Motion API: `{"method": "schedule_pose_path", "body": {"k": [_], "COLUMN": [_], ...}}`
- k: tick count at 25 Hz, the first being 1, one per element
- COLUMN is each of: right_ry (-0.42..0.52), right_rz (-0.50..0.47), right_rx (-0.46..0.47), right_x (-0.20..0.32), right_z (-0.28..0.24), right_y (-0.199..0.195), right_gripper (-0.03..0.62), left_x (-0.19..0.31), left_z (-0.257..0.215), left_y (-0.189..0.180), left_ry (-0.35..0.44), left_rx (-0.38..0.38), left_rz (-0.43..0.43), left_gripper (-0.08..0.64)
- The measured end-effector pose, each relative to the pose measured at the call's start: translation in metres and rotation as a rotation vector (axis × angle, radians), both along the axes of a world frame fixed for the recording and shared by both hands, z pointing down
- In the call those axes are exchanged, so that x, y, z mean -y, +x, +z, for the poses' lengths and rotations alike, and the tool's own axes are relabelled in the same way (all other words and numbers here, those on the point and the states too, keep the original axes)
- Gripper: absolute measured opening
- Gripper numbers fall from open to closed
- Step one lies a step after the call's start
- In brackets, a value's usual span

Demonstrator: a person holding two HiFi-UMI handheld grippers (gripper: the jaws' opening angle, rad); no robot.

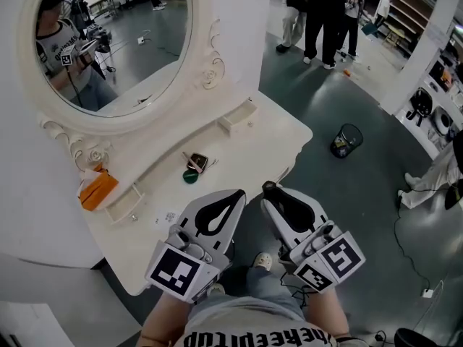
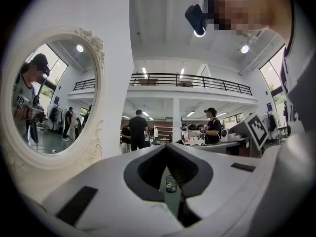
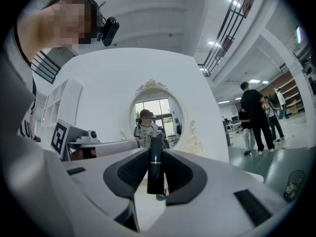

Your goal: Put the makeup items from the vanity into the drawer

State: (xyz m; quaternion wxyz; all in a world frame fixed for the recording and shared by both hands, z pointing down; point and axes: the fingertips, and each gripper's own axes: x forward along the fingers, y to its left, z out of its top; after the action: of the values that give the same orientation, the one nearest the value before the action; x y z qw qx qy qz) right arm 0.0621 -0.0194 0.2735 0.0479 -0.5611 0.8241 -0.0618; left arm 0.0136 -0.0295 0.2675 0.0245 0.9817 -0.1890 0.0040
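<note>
My right gripper [image 1: 272, 191] is shut on a black lipstick tube [image 1: 269, 187] with a gold band, which stands upright between the jaws in the right gripper view [image 3: 155, 164]. It hovers just off the front edge of the white vanity [image 1: 253, 139]. Beside it, my left gripper [image 1: 235, 194] has its tips together and holds nothing. On the vanity top lie a small green round item [image 1: 190, 177] and a dark compact [image 1: 197, 162], ahead of the left gripper. Small drawers [image 1: 237, 117] sit on the vanity's raised shelf.
An oval mirror [image 1: 116, 42] stands behind the vanity top, with an orange object [image 1: 98, 189] at its left foot. A mesh waste bin [image 1: 346, 141] stands on the grey floor to the right. Several people [image 1: 322, 13] stand farther back.
</note>
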Motion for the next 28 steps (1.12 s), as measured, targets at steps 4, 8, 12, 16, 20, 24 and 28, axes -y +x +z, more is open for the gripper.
{"method": "schedule_pose_path", "body": {"k": [4, 8, 12, 16, 20, 24, 28], "right_ry": [-0.007, -0.012, -0.016, -0.019, -0.019, -0.019, -0.020], "right_rz": [-0.026, -0.053, -0.090, -0.133, -0.175, -0.207, -0.227], "right_rx": [-0.002, -0.005, -0.017, -0.027, -0.040, -0.036, -0.027], "right_x": [0.015, 0.027, 0.038, 0.048, 0.057, 0.061, 0.063], "right_z": [0.001, 0.002, 0.005, 0.010, 0.015, 0.022, 0.027], "right_y": [0.025, 0.048, 0.068, 0.085, 0.098, 0.105, 0.107], "right_gripper": [0.110, 0.112, 0.112, 0.112, 0.112, 0.112, 0.112], "left_x": [0.015, 0.026, 0.035, 0.044, 0.048, 0.052, 0.054], "left_z": [0.000, 0.004, 0.009, 0.015, 0.017, 0.018, 0.020], "left_y": [0.023, 0.044, 0.064, 0.079, 0.091, 0.097, 0.099], "left_ry": [0.016, -0.001, -0.011, -0.021, -0.019, 0.018, 0.032], "left_rx": [-0.001, 0.020, 0.024, 0.026, 0.027, 0.006, 0.006], "left_rz": [-0.040, -0.075, -0.120, -0.171, -0.216, -0.249, -0.264], "left_gripper": [0.021, 0.021, 0.021, 0.021, 0.021, 0.021, 0.021]}}
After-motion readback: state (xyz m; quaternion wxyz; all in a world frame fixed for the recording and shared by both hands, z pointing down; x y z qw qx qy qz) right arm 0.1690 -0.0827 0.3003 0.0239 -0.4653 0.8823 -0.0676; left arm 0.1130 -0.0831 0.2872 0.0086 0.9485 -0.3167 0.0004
